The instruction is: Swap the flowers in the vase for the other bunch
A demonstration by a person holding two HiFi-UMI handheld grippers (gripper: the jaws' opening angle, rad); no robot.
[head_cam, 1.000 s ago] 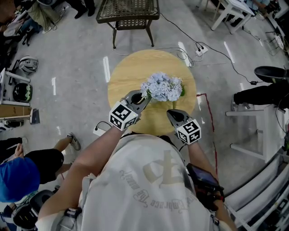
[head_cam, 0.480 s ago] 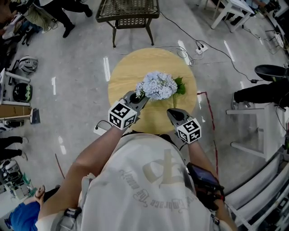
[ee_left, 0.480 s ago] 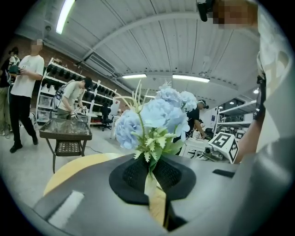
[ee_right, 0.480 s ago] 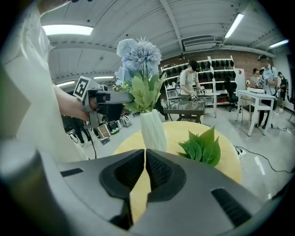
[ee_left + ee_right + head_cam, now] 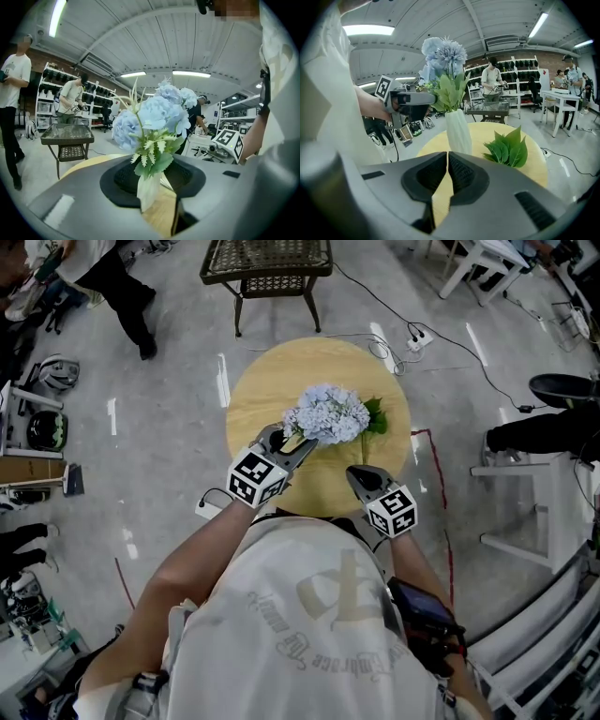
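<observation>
A bunch of pale blue flowers (image 5: 328,413) stands in a white ribbed vase (image 5: 457,129) on the round wooden table (image 5: 272,381). My left gripper (image 5: 298,444) sits at the vase's mouth, level with the lower leaves. Its jaws have just been opening, and the stems (image 5: 149,161) stand in the gap without the pads pressing on them. Beyond the vase a green leafy bunch (image 5: 373,418) lies flat on the table. My right gripper (image 5: 359,476) hovers over the near edge, shut and with nothing in it, pointing at the vase.
A dark metal side table (image 5: 267,263) stands beyond the round table. A power strip with cables (image 5: 417,343) lies on the floor at the back right. A white frame table (image 5: 525,512) is at the right. A person (image 5: 112,287) walks at the top left.
My left gripper's jaws have opened around the stems. The blue flowers have shifted slightly to the left. The right gripper has not moved. People in the background have walked on.
</observation>
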